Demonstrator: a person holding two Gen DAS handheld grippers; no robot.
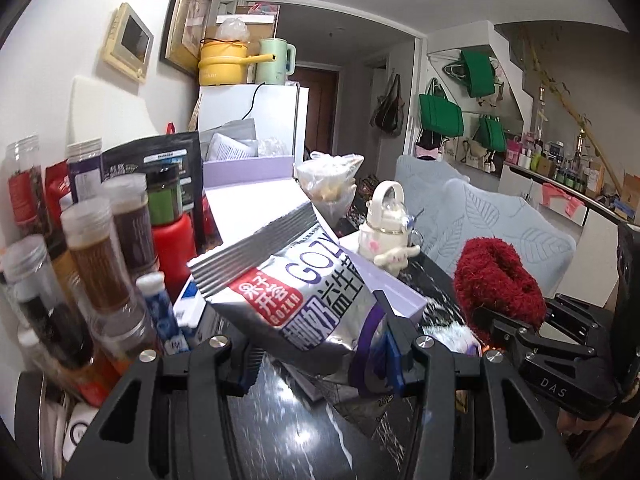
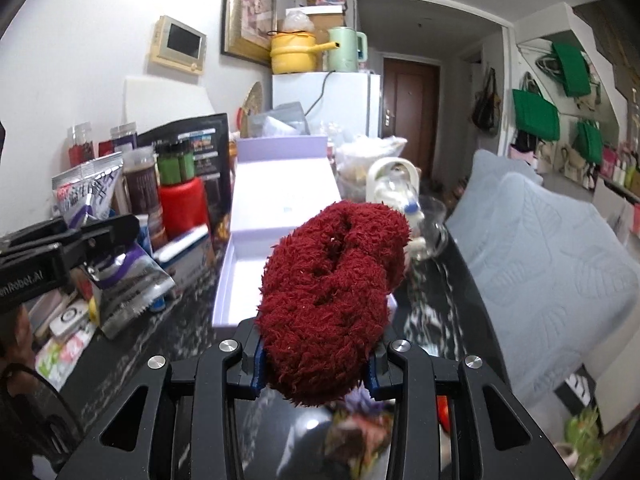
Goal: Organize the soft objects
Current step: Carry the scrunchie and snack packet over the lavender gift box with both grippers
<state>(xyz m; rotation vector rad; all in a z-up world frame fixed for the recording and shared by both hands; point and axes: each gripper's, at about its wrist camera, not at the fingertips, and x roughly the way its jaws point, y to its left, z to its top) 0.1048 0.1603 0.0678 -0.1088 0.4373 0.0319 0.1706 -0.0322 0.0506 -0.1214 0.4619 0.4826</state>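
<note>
My left gripper (image 1: pixel 320 364) is shut on a silver snack bag (image 1: pixel 296 296) with red and purple print, held up above the dark marble counter (image 1: pixel 288 432). My right gripper (image 2: pixel 316 364) is shut on a fuzzy dark red bundle (image 2: pixel 332 288), held above the counter beside an open lilac box (image 2: pixel 280 200). The red bundle also shows at the right of the left wrist view (image 1: pixel 496 284), and the snack bag with the left gripper at the left of the right wrist view (image 2: pixel 120 268). The lilac box shows behind the bag (image 1: pixel 256 184).
Jars and bottles (image 1: pixel 92 248) crowd the left side by the wall. A red container (image 2: pixel 184 208) stands left of the box. A white kettle toy (image 1: pixel 384 228) and a clear glass (image 2: pixel 432 232) sit behind. A pale blue cushion (image 2: pixel 560 264) lies right. A white fridge (image 2: pixel 332 100) stands behind.
</note>
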